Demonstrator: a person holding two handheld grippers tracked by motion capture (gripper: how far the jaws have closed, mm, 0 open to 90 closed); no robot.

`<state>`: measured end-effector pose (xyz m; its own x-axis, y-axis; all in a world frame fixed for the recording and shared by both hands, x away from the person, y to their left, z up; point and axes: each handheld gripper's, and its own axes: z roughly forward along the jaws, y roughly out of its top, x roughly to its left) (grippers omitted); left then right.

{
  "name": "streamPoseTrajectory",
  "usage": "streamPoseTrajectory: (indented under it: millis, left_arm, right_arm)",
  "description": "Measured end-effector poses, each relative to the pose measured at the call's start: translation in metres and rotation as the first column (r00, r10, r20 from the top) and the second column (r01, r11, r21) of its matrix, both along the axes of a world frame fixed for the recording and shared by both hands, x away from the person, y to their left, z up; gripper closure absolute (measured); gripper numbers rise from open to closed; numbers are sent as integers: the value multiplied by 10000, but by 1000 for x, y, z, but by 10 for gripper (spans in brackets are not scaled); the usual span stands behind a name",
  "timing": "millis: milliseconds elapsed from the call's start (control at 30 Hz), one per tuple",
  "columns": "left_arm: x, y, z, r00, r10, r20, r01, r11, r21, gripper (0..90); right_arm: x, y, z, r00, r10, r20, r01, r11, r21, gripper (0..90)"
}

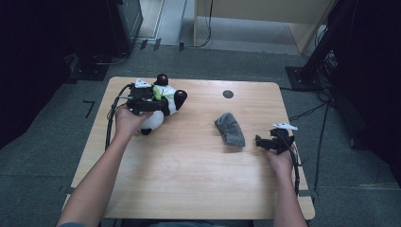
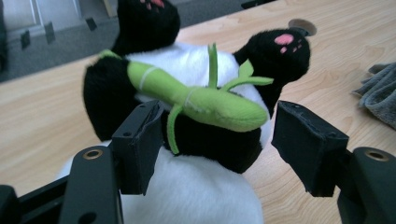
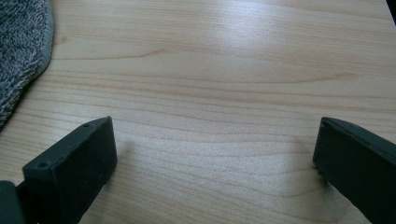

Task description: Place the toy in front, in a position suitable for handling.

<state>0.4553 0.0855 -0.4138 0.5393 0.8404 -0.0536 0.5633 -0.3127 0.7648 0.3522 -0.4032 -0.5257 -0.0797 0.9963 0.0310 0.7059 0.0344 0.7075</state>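
Observation:
A black and white panda plush with a green bamboo stalk sewn across its chest lies at the table's far left. My left gripper reaches around it. In the left gripper view the left jaw touches the plush's black arm, while the right jaw stands a little clear of it, so my left gripper is open. A grey folded cloth lies right of centre. My right gripper hovers just to the right of the cloth, and the right gripper is open over bare wood.
The wooden table has a dark round hole near its far edge. The grey cloth lies at the upper left of the right gripper view. Grey carpet, cables and dark stands surround the table.

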Motion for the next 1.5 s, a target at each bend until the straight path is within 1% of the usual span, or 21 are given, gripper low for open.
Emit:
streamPoseTrajectory:
  millis: [67,133,200,267,333,467,533,600,733,767,833,900,1000,1033,1067,1133,1267,1300,1367,1433,1500]
  left_arm:
    - [3,-3,-5,9999,120,-113,-120,9999,-51,327]
    - [4,-6,-7,9999,165,-41,-165,9998,-146,327]
    - [5,-9,-9,9997,228,56,-227,9997,-55,332]
    - [8,-9,-14,9995,299,30,-299,9996,10,343]
    - [10,-9,-15,9990,408,185,-410,9991,111,343]
    - [11,-8,-16,9985,446,311,-450,9989,103,365]
    - [11,-10,-17,9981,458,409,-471,9984,299,412]
    - [11,-12,-17,9980,487,413,-507,9975,489,425]
    - [10,-15,-18,9983,337,466,-380,9949,937,526]
    - [10,-15,-18,9987,311,403,-347,9951,925,598]
    - [10,-15,-17,9990,330,314,-356,9957,851,618]
    - [9,-12,-15,9994,340,103,-345,9981,506,683]
    - [8,-7,-10,9993,355,-90,-353,9992,166,719]
    - [6,-5,-7,9993,304,-207,-304,9995,-1,780]
    - [5,-3,-5,9996,200,-196,-201,9998,-60,792]
    - [-2,-1,4,10000,24,52,-24,10000,-33,795]
    - [-17,1,19,9985,-397,370,413,9982,-439,801]
    - [-21,1,23,9980,-495,403,513,9977,-453,801]
    - [-32,0,28,9962,-705,510,727,9965,-418,800]
    - [-43,-2,31,9932,-1031,548,1045,9942,-236,800]
    - [-54,-4,31,9905,-1304,427,1309,9914,-94,799]
  right_arm:
    - [0,0,0,10000,4,0,-4,10000,0,0]
    - [0,0,0,10000,7,1,-7,10000,0,0]
    - [0,0,0,10000,7,1,-7,10000,0,0]
    - [0,0,0,10000,9,0,-9,10000,-1,0]
    - [0,0,0,10000,10,1,-10,10000,0,0]
    - [0,0,0,10000,17,1,-17,10000,-4,0]
    - [0,0,0,10000,25,2,-25,10000,-3,0]
    - [0,0,0,10000,25,0,-25,10000,-4,0]
    - [0,0,0,10000,27,-1,-27,10000,-5,0]
    - [0,0,0,10000,35,1,-35,10000,-5,0]
    - [0,0,0,10000,35,3,-35,10000,-4,0]
    - [0,0,0,10000,37,1,-37,10000,-3,0]
    - [0,0,0,10000,35,1,-35,10000,-1,0]
    - [0,0,0,10000,37,2,-37,10000,-3,0]
    - [0,0,0,10000,36,2,-36,10000,-2,0]
    - [0,0,0,10000,37,-1,-37,10000,-1,0]
    - [0,0,0,10000,42,-3,-42,10000,-4,0]
    - [0,0,0,10000,44,-1,-44,10000,-7,0]
    - [0,0,0,10000,51,3,-51,10000,-14,0]
    - [0,0,0,10000,41,-2,-41,10000,-3,0]
    - [0,0,0,10000,46,-4,-46,10000,-11,0]
